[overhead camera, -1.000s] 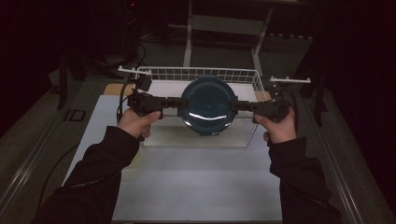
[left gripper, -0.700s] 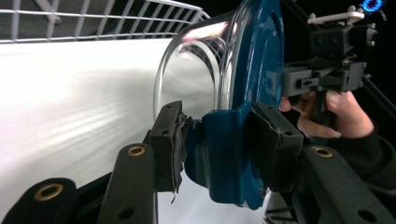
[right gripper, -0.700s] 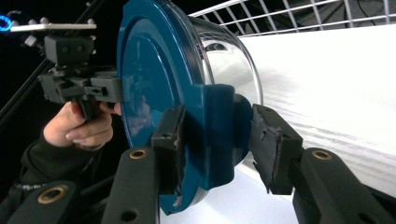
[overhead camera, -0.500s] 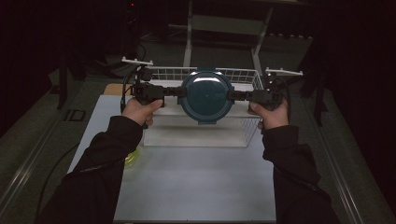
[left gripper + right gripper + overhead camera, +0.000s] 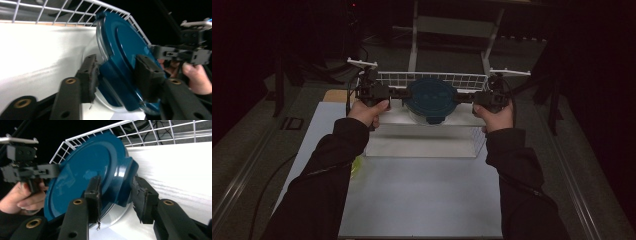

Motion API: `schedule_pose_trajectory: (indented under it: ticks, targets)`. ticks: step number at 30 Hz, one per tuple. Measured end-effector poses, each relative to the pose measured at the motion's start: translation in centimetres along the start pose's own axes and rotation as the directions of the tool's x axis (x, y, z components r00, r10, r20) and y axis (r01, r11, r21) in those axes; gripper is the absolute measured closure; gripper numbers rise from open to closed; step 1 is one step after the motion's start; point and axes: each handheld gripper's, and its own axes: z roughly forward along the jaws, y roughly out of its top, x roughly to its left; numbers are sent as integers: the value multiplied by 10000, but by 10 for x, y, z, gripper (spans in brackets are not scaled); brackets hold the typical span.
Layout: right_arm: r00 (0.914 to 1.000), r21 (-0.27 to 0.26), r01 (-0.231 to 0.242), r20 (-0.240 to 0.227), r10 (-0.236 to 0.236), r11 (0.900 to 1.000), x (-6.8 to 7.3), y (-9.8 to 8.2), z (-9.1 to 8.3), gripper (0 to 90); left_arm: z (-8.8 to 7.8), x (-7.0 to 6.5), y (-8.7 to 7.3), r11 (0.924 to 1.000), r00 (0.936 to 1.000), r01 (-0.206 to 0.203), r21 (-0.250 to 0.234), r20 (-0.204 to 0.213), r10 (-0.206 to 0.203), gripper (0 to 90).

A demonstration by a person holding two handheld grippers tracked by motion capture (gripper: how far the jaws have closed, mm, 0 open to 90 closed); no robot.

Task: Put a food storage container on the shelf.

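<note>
Blue lidded container (image 5: 430, 98) is held level between both grippers, above the far half of the white wire basket (image 5: 432, 80). Left gripper (image 5: 116, 75) is clamped on the container's left edge, pads (image 5: 89, 75) on lid and underside; right gripper (image 5: 117, 192) is clamped likewise on its right edge. The basket sits on a white sheet (image 5: 422, 200) covering the table's middle. Left of the basket, a yellow-green item (image 5: 357, 164) shows partly under the person's left sleeve (image 5: 327, 170). Beyond the basket: dark room, pale metal frame (image 5: 452, 25).
</note>
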Motion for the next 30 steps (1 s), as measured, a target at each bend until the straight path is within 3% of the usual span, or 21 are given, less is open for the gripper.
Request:
schedule_pose_trajectory:
  ticks: [7, 15, 18, 22, 23, 25, 30]
  targets:
    - [9999, -30, -55, 159, 55, 10000, 1, 2, 1, 613, 0, -3, 1, 9991, 9989, -418, -24, -194, 417, 587]
    - [9982, -190, 498, 346, -491, 9986, 10, 0, -11, 596, -14, -16, -3, 9901, 9913, -1266, -602, -439, 1241, 434]
    - [9973, -230, 714, 169, -710, 9972, 14, -6, -16, 603, -21, -20, -9, 9845, 9863, -1594, -729, -537, 1557, 405]
    - [9948, -243, 1013, -84, -1016, 9946, 21, -17, -20, 631, -32, -20, -20, 9780, 9818, -1885, -897, -387, 1857, 360]
    - [9938, -219, 1099, -164, -1103, 9937, 23, -20, -21, 643, -34, -20, -24, 9766, 9810, -1939, -931, -183, 1931, 327]
    - [9912, -148, 1284, -297, -1288, 9916, 27, -27, -21, 655, -40, -21, -31, 9705, 9761, -2168, -1052, -392, 2138, 293]
    - [9835, 22, 1627, -799, -1620, 9867, 35, -45, -18, 727, -52, -27, -50, 9485, 9544, -2954, -1140, -795, 2877, 161]
